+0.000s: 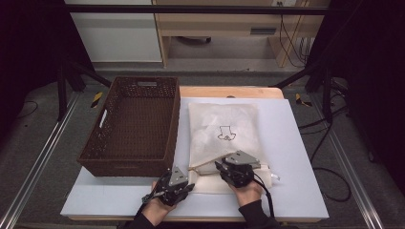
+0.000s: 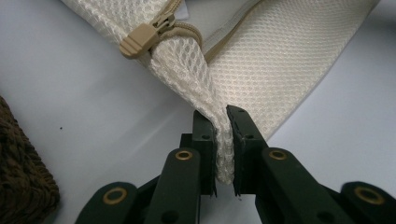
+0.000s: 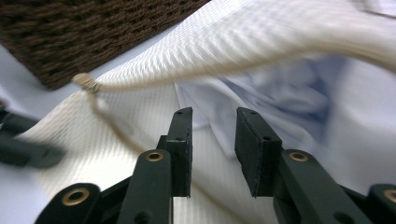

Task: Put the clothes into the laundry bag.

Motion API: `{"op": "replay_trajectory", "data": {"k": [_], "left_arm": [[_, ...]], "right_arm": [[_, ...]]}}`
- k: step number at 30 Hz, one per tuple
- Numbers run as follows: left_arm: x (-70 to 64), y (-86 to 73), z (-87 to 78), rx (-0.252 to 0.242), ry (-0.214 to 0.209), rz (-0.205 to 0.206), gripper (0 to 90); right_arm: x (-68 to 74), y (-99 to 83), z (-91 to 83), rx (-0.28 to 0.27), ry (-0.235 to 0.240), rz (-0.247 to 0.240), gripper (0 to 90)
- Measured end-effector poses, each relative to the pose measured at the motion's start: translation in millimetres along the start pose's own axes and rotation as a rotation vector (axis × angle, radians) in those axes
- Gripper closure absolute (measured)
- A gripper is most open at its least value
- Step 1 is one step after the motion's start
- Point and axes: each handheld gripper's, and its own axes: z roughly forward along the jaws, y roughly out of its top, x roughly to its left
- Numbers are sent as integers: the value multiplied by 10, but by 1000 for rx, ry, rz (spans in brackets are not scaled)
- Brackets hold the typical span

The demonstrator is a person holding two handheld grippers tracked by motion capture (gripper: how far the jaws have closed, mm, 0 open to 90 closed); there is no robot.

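A cream mesh laundry bag point(image 1: 222, 129) with a small black drawing lies flat on the white tabletop point(image 1: 298, 157). My left gripper point(image 1: 187, 183) is at the bag's near-left corner. It is shut on a fold of the mesh point(image 2: 223, 116), just below the tan zipper pull point(image 2: 140, 39). At the bag's near edge, my right gripper point(image 1: 224, 167) is open point(image 3: 212, 116) and points into the unzipped mouth. Pale blue cloth point(image 3: 280, 93) lies inside. The bag's upper layer point(image 3: 224, 51) is lifted above the jaws, and the zipper pull point(image 3: 86, 81) is to their left.
A dark brown woven basket point(image 1: 102, 160) with nothing in it stands directly left of the bag. Its corner shows in both gripper views point(image 2: 23, 172) point(image 3: 84, 32). Bare tabletop lies right of the bag. A wooden strip point(image 1: 229, 91) runs along the table's far edge.
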Motion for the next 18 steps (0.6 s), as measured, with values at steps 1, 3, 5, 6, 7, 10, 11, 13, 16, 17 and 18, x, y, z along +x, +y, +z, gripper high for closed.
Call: {"op": "replay_trajectory", "data": {"k": [1, 3, 5, 6, 7, 10, 11, 13, 16, 17, 18], "left_arm": [[-3, 0, 1, -2, 0, -2, 811], [-6, -1, 1, -3, 4, -1, 811], [-4, -2, 1, -3, 1, -3, 811], [-3, -2, 1, -3, 1, -4, 811], [-2, -2, 1, -4, -1, -4, 811], [-4, -1, 1, -3, 3, -3, 811], [-5, -2, 1, -3, 4, -2, 811], [-5, -1, 2, -3, 3, -2, 811], [4, -1, -1, 0, -3, -2, 811], [4, -1, 0, 0, -3, -2, 811], [4, 0, -1, 1, -3, -1, 810]], "right_arm": [[-24, -18, -77, -13, 2, 10, 664], [-84, -44, -222, -43, 1, 28, 653], [-143, -62, -365, -64, -30, 27, 641], [-177, -66, -438, -84, -36, 41, 636], [-215, -67, -504, -106, -32, 58, 630], [-290, -51, -626, -137, -68, 71, 592], [-304, -45, -647, -136, -83, 72, 591], [-331, -42, -668, -142, -97, 69, 576], [-350, -54, -606, -110, -113, 57, 571], [-366, -62, -565, -104, -131, 43, 578], [-385, -69, -528, -93, -141, 40, 590]]}}
